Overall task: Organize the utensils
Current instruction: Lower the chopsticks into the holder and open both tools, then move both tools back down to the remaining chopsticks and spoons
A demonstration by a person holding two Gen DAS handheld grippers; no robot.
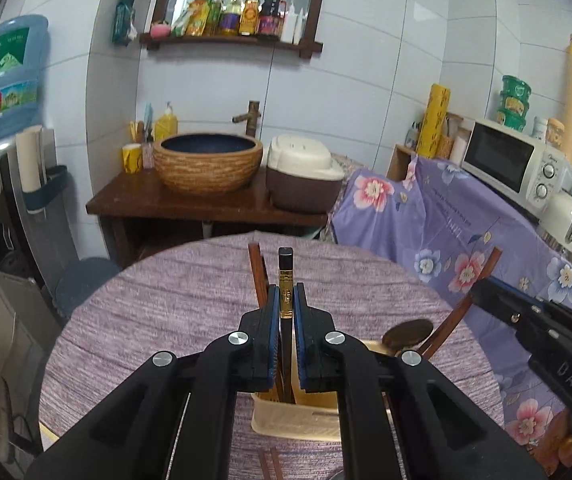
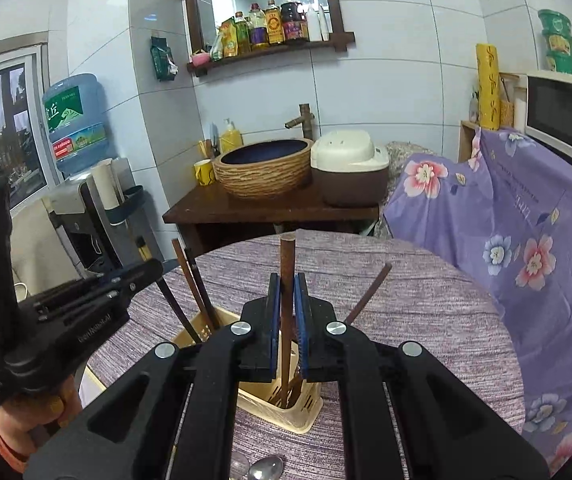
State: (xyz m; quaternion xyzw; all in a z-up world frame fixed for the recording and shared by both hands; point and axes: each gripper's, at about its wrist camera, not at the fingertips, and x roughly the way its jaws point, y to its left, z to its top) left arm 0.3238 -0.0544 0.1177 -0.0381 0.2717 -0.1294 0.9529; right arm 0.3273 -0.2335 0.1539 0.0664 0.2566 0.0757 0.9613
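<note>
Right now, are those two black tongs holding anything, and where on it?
Left tongs pinch a black chopstick just below its amber-banded top. Right tongs pinch a brown wooden chopstick below its upper end.

We see a round table [image 1: 165, 300] under a purple striped cloth. Below our right claw [image 2: 286, 292] a cream slotted utensil holder [image 2: 286, 412] stands on it; nearer us lies a metal spoon [image 2: 265, 470].

A utensil holder [image 2: 281, 400] stands on the near part of the round bench [image 2: 406, 320], with chopsticks [image 2: 195, 280] upright in it. Two spoons [image 2: 265, 470] lie nearer. Behind the bench stands a basin [image 2: 263, 172], a rice cooker [image 2: 350, 168] to its right.
</note>
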